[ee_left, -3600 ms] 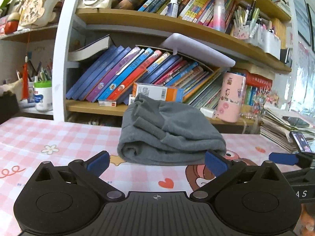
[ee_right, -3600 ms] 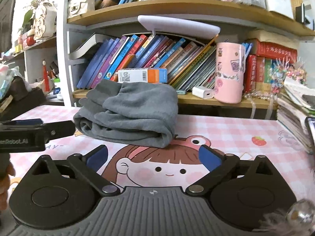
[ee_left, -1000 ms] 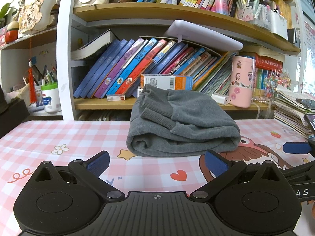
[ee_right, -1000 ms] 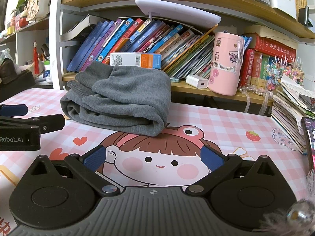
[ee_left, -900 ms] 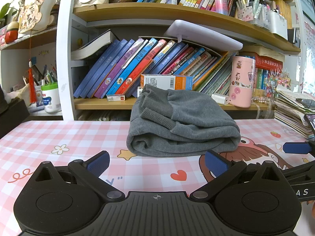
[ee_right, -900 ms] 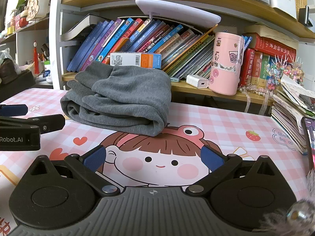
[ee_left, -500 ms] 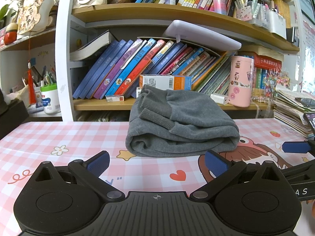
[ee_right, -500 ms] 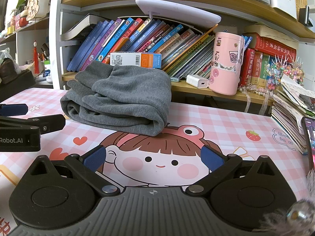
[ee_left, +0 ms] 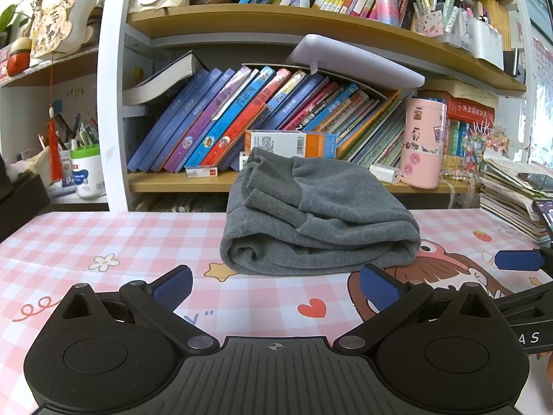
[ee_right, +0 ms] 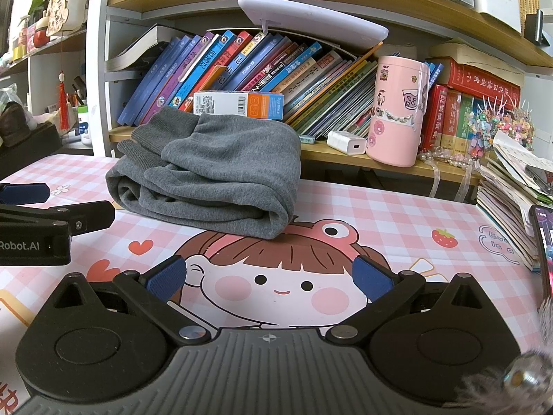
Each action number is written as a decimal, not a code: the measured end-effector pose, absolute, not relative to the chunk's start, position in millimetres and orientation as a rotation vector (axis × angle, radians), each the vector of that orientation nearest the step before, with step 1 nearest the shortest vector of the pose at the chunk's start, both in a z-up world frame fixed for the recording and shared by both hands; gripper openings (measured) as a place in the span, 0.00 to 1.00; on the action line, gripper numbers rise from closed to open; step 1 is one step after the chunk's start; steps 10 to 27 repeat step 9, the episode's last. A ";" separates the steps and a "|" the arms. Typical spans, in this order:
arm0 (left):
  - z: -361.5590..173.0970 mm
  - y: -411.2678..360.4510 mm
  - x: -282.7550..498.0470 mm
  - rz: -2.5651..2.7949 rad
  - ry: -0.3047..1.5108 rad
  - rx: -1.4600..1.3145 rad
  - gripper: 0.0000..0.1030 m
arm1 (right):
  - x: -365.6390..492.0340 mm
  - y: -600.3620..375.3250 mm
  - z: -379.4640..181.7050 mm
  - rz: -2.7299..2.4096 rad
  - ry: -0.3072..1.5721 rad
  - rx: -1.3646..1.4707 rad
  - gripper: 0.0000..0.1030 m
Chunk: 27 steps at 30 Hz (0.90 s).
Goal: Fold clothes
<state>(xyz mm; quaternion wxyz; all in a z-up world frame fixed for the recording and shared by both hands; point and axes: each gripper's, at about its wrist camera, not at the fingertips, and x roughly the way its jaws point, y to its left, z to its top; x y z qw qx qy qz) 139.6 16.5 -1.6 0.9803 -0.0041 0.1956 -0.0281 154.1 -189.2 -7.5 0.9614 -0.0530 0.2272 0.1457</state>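
Observation:
A grey garment (ee_left: 318,221) lies folded in a thick bundle on the pink checked tablecloth (ee_left: 103,242), ribbed cuffs on top at its left. It also shows in the right wrist view (ee_right: 214,173), ahead and to the left. My left gripper (ee_left: 275,285) is open and empty, a short way in front of the bundle. My right gripper (ee_right: 269,276) is open and empty above the cartoon girl print (ee_right: 276,276), to the right of the bundle. The left gripper's side shows in the right wrist view (ee_right: 52,221).
A bookshelf (ee_left: 276,20) full of leaning books stands right behind the table. A pink tumbler (ee_right: 397,110) and a white charger (ee_right: 347,143) sit on its lower shelf. A stack of books and papers (ee_right: 511,193) and a phone (ee_right: 546,242) lie at the table's right edge.
Almost nothing has moved in the last second. Since 3.6 s ago both grippers have drawn back slightly and levelled; the bundle lies as it did.

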 end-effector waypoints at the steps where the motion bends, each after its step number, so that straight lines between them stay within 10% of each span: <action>1: -1.5 16.5 139.4 -0.057 0.392 -0.008 1.00 | 154.2 -189.2 -7.5 0.295 0.460 -0.108 1.00; 27: -0.5 15.0 137.8 -0.065 0.379 -0.001 1.00 | 154.6 -189.3 -7.7 0.297 0.466 -0.107 1.00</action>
